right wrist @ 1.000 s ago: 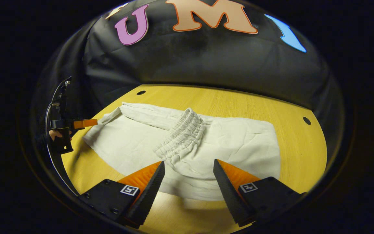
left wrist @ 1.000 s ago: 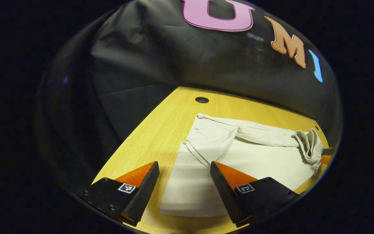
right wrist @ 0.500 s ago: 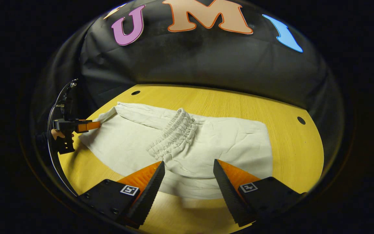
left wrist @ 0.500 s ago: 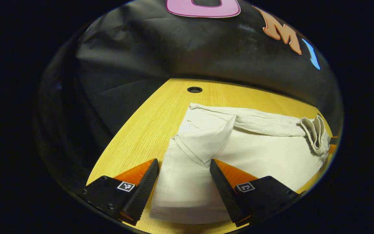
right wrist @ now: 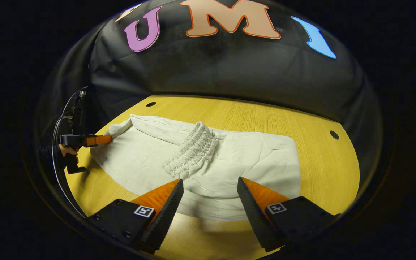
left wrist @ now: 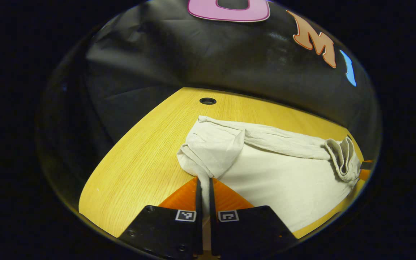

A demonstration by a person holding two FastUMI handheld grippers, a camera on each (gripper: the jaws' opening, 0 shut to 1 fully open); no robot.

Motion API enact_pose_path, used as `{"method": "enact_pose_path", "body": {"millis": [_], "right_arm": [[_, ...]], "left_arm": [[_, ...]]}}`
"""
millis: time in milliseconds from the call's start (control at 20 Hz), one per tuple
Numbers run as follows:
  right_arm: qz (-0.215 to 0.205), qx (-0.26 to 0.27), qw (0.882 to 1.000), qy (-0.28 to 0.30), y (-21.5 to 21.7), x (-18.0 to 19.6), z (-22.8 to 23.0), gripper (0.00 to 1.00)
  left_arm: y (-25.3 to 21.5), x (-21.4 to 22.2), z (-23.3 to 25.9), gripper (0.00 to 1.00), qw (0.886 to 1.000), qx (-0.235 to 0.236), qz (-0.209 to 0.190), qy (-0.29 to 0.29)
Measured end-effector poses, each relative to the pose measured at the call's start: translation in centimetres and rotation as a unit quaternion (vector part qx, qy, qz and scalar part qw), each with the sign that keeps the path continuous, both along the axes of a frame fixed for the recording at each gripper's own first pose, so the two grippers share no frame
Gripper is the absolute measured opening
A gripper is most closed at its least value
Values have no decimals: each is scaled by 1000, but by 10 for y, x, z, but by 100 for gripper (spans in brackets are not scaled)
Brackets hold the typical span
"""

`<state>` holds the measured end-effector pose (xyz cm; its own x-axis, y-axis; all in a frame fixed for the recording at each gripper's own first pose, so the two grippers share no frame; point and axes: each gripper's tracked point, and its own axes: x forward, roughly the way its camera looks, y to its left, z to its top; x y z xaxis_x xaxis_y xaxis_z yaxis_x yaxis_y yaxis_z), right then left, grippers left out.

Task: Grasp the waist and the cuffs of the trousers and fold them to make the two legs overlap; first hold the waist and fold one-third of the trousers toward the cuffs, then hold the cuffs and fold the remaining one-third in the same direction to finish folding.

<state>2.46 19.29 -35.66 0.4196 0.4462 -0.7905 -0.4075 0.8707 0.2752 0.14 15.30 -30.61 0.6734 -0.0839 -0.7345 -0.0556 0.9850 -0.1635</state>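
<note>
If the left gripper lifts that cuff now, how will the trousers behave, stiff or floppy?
Probably floppy: the trousers lie creased, and the cuff already bunches where the left gripper pinches it. They look thin and light, so the rest would likely drape and drag across the table rather than lift flat.

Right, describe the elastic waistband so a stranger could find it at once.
Start at the yellow wooden table and the cream cotton trousers spread across it. Near the middle of the cloth runs the gathered, ribbed waistband: a tightly ruffled ridge, unlike the smooth fabric around it.
</note>
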Motion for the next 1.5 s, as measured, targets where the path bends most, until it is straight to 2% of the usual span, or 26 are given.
{"method": "enact_pose_path", "body": {"millis": [50, 100, 150, 200, 250, 400, 600, 700, 750, 800, 850, 900, 950, 1050, 1500], "right_arm": [[-2, 0, 1000, -1, -2, 0, 1, 97], [-3, 1, 1000, -3, -4, 1, 3, 97], [-5, 2, 1000, -4, -6, 2, 5, 92], [-7, 3, 1000, -8, -9, 4, 8, 92], [-9, 3, 1000, -12, -12, 5, 10, 96], [-16, 4, 1000, -21, -28, 7, 18, 92], [-31, 7, 999, -29, -53, 6, 26, 92], [-39, 10, 999, -30, -66, 4, 28, 92], [-43, 11, 999, -30, -72, 2, 30, 97], [-45, 10, 998, -31, -79, 1, 31, 92], [-47, 10, 998, -32, -85, 0, 31, 96], [-51, 11, 998, -34, -92, -1, 33, 92], [-55, 12, 998, -36, -99, -1, 35, 92], [-63, 13, 997, -37, -112, -2, 38, 96], [-98, 10, 994, -42, -173, -14, 46, 96]], "left_arm": [[0, 1, 0, 6, 1000, -1, -4, -3], [-1, 1, 0, 4, 1000, 4, -13, 3], [-1, -3, 0, 0, 1000, 12, -21, 17], [-2, -3, 1, 0, 999, 19, -23, 29], [-3, -3, 6, 0, 999, 24, -24, 29], [-17, 4, 32, 0, 1000, 11, -16, 1], [-49, 18, 74, 0, 999, -27, -6, -33], [-62, 24, 90, 0, 998, -32, -9, -47], [-71, 26, 97, 0, 998, -36, -13, -51], [-81, 29, 107, 0, 997, -42, -17, -57], [-91, 32, 117, 0, 996, -48, -20, -66], [-100, 34, 126, 0, 996, -53, -24, -74], [-110, 38, 136, 0, 994, -60, -27, -82], [-132, 42, 152, 0, 992, -72, -36, -96], [-237, 53, 201, 0, 981, -102, -101, -129]]}}
